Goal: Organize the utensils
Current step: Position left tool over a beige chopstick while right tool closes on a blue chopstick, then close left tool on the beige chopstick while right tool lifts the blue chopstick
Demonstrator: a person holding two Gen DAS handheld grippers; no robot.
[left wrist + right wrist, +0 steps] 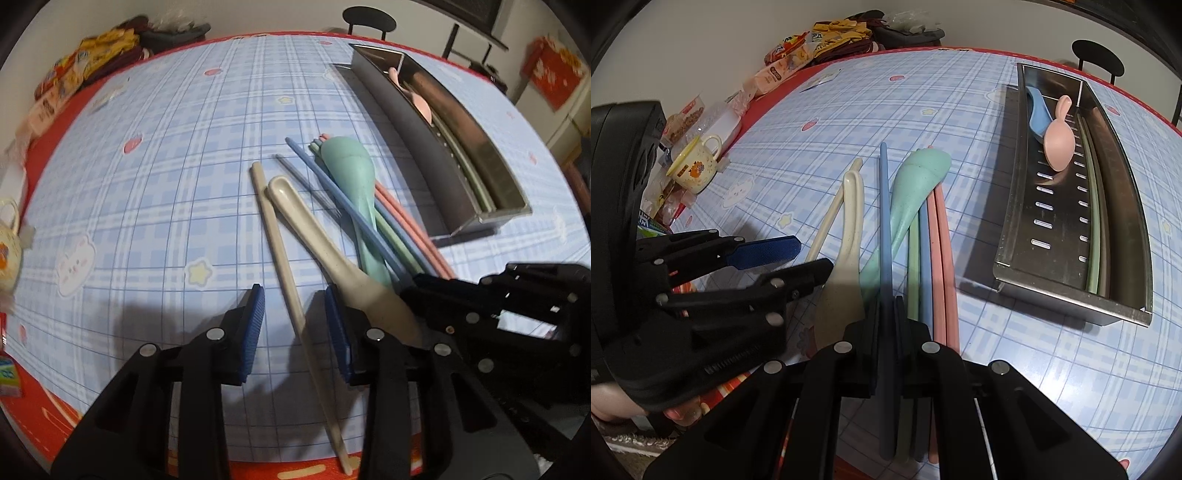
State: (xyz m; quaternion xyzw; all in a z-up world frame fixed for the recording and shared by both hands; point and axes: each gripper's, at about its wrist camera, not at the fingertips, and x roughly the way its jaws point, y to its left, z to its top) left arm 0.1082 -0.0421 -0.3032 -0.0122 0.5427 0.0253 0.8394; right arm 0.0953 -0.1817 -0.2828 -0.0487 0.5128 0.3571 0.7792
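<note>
Nearest to me, my right tongs [886, 306] are pressed together on a dark blue chopstick [884, 221], which runs forward over the loose pile and back beneath the tongs. Its far end lies across the mint green spoon [916, 184], so lifting carelessly could drag that spoon or roll the pink chopsticks [942, 236] beside it. A thin stick gripped near one end will also want to swing, I judge.

Over on the other side, my left tongs [295, 325] are part spread, with a cream chopstick [284, 258] lying between the blue pads [255, 325]; I see no pad pressing it yet. The cream spoon [332, 236] rests just beside it, its handle touching the right-hand pad's side, so closing here might catch the spoon too or skew the stick out sideways.

Both tongs sit close together, nearly touching, and could knock each other when either moves.

Well apart on the checked surface [1034, 369] stands the steel tray [1071, 306], already holding a pink spoon [1059, 147], a light blue spoon [1038, 118] and a green chopstick [1091, 221]. A long stick coming in at an angle could strike the tray's rim and bounce off.
</note>
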